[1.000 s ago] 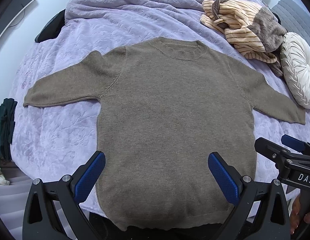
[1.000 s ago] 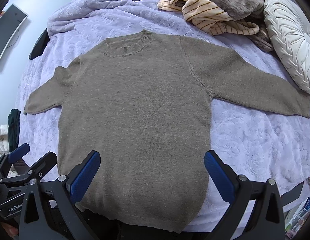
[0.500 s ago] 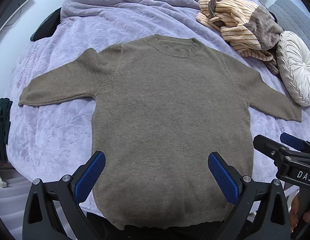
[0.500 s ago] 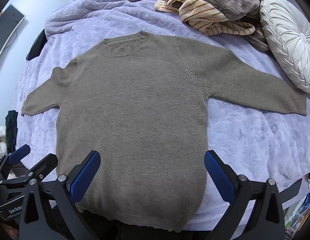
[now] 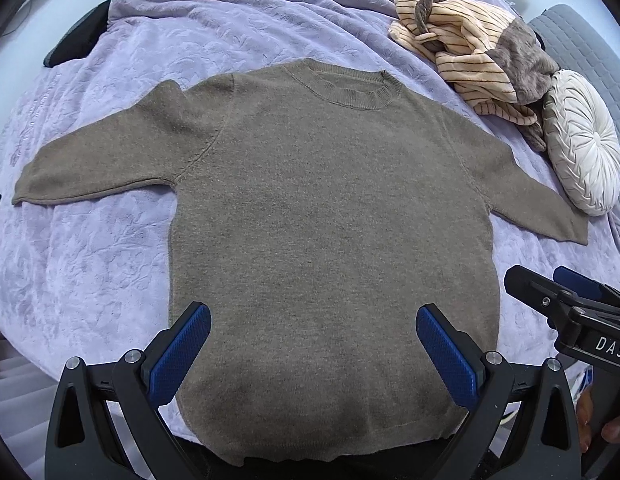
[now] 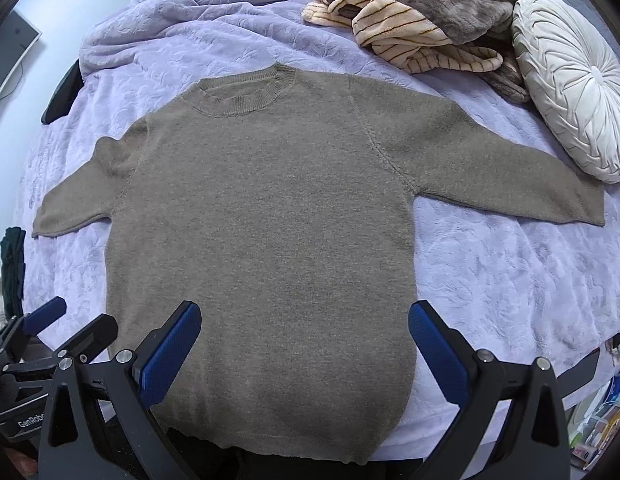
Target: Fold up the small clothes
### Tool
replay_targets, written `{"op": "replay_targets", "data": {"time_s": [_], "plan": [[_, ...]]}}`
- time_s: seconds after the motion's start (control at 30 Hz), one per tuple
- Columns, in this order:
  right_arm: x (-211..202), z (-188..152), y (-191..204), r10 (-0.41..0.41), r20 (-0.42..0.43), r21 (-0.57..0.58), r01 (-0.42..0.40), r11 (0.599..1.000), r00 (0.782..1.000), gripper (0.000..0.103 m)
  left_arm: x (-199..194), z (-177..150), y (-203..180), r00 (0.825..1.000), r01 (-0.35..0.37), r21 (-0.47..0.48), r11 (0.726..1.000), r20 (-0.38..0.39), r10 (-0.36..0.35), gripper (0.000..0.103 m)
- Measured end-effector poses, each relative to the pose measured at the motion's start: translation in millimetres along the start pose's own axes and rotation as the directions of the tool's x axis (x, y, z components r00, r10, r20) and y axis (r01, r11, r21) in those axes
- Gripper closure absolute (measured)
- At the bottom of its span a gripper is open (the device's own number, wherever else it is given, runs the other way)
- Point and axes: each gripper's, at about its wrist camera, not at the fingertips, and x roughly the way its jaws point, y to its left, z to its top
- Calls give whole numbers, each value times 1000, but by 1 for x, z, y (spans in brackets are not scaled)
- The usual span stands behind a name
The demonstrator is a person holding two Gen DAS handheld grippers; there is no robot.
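A brown knit sweater (image 5: pixel 330 220) (image 6: pixel 261 216) lies flat and face up on a lilac bedspread (image 5: pixel 89 260) (image 6: pixel 510 272), both sleeves spread out to the sides, collar at the far end. My left gripper (image 5: pixel 313 346) hovers open above the sweater's lower hem, nothing between its blue pads. My right gripper (image 6: pixel 305 342) is open too, over the hem a little to the right. Each gripper shows at the edge of the other's view: the right gripper (image 5: pixel 566 300) and the left gripper (image 6: pixel 57 328).
A striped cream and brown garment (image 5: pixel 470 52) (image 6: pixel 410 20) is heaped at the far right of the bed beside a round white pleated cushion (image 5: pixel 586 144) (image 6: pixel 570 80). The bed's near edge runs just under the hem. Dark cloth (image 6: pixel 11 264) hangs off to the left.
Both grippers have drifted slightly so the sweater sits a little lower and leftward in the views. The sweater itself has not moved, and both grippers stay open.
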Motion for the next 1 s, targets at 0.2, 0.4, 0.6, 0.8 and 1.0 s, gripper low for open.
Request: {"op": "replay_targets", "data": {"time_s": [0.2,0.4,0.6,0.8,1.0], "plan": [[12,-1,15,0,-23,40,1,999,1000,0,9,6,23,999,49,-2,999,-1,-49,0],[28,-2,46,-23,-28,34,24,999,999,0,19,20,89,994,105,-100,989,20,-103,0],[44,-4,103,16,-52,-11,-17,1000,999,0,33,43,214,991,109,-306,946,112,-78,0],[61,-6,167,76,-79,-103,-84,991,994,0,56,58,341,976,161,-509,846,207,-61,0],[82,-6,207,94,-141,-136,-114,984,985,0,96,61,409,944,316,-627,712,283,-170,0]]}}
